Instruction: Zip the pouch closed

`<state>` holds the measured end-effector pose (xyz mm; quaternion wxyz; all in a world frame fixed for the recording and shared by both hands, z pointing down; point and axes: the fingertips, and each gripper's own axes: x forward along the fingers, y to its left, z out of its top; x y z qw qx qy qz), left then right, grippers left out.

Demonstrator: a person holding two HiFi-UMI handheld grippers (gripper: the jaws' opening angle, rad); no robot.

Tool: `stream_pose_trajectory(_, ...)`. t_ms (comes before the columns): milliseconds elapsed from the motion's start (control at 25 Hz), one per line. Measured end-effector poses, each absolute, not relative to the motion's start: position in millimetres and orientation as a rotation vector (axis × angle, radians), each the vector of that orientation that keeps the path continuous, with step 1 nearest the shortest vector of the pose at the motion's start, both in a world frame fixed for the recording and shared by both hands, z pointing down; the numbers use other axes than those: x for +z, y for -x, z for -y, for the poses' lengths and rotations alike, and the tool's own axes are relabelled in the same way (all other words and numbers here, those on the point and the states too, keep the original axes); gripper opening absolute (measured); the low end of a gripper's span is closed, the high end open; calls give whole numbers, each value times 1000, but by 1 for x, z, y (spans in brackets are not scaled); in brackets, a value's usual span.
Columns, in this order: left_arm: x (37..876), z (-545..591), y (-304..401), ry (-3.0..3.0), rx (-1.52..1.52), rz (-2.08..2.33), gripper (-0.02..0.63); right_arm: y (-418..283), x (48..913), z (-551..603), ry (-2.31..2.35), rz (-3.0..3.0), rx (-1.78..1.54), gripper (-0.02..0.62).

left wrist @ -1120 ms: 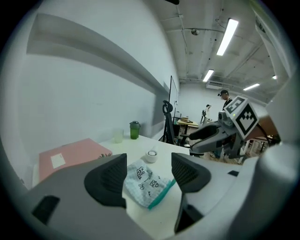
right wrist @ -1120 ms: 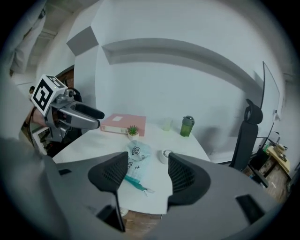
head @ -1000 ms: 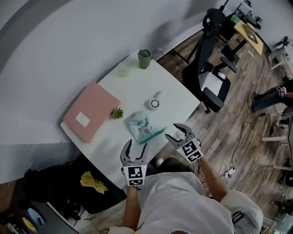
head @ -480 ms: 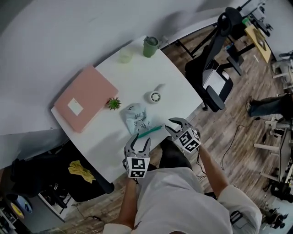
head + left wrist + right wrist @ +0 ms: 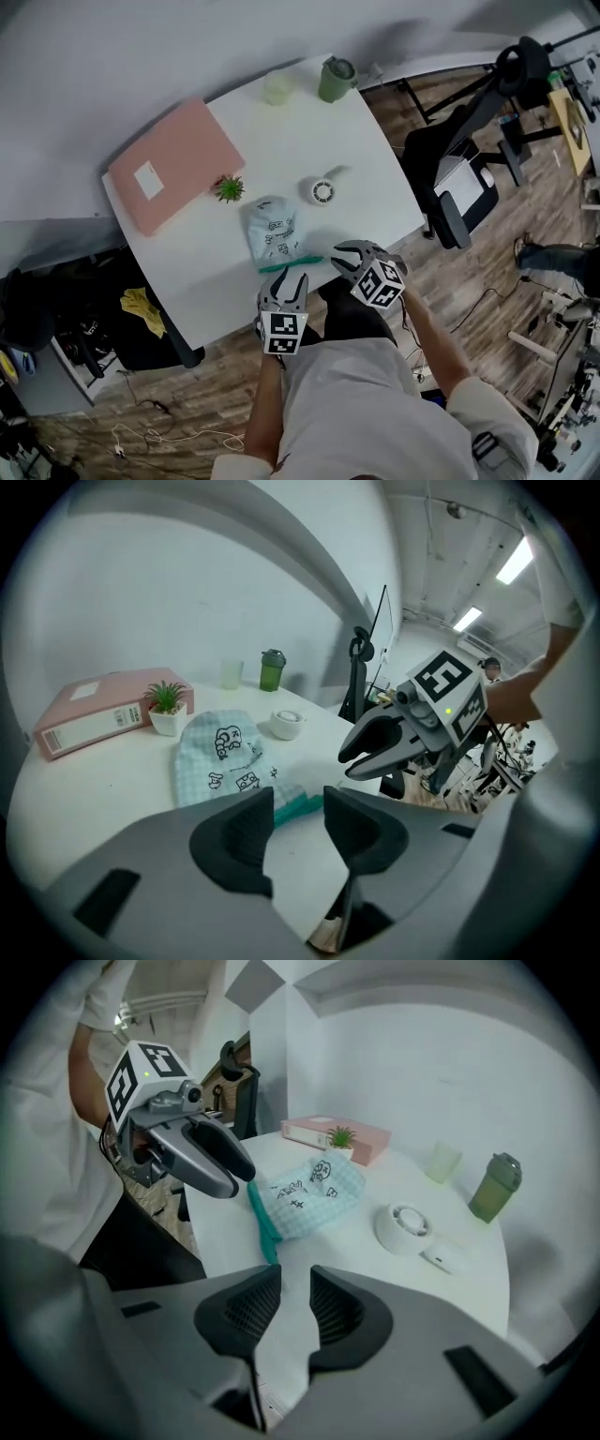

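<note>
Fingers (image 5: 234,829) of your left gripper (image 5: 298,810) have just been closing and stand half apart before the pouch (image 5: 217,754)'s teal edge, not touching it; your right gripper (image 5: 295,1290)'s, closing too, nearly meet, empty.

Left hand-held gripper (image 5: 287,282) and right hand-held gripper (image 5: 343,261) tilt down, empty jaws just closing.

Pouch (image 5: 271,230) lies mid-counter (image 5: 375,159), its zip end toward the near edge. Left gripper (image 5: 286,279) is at that edge, just before the zip; right gripper (image 5: 337,258) is just to its right. Behind the pouch stands a potted plant (image 5: 228,189), just beside the binder (image 5: 173,164) in the far-left corner. A round disc (image 5: 322,191) sits right of the pouch. Cup (image 5: 277,87) and bottle (image 5: 335,80) stand at the far-right corner.
</note>
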<state>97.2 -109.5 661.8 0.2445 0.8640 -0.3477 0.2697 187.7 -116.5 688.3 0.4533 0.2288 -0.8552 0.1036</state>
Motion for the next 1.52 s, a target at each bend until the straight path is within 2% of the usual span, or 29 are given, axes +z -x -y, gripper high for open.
stream_pose_trajectory(760,705,87,-158,-2174,731,1122,152,-185,724,103,-141,2182,101,69)
stream_pose_trajectory(960,710,85,-162,-2149,729,1157,152,-183,725,99,-95,2204,89,6)
stream_pose_trajectory(1320,719,79,-164,-2093,716,1209,161,-175,714,91,-73,2278,142,5)
stream_pose_trajectory(1520,721,83,-163,-2067,699,1251,142,-173,711,88,-77,2299,168,5)
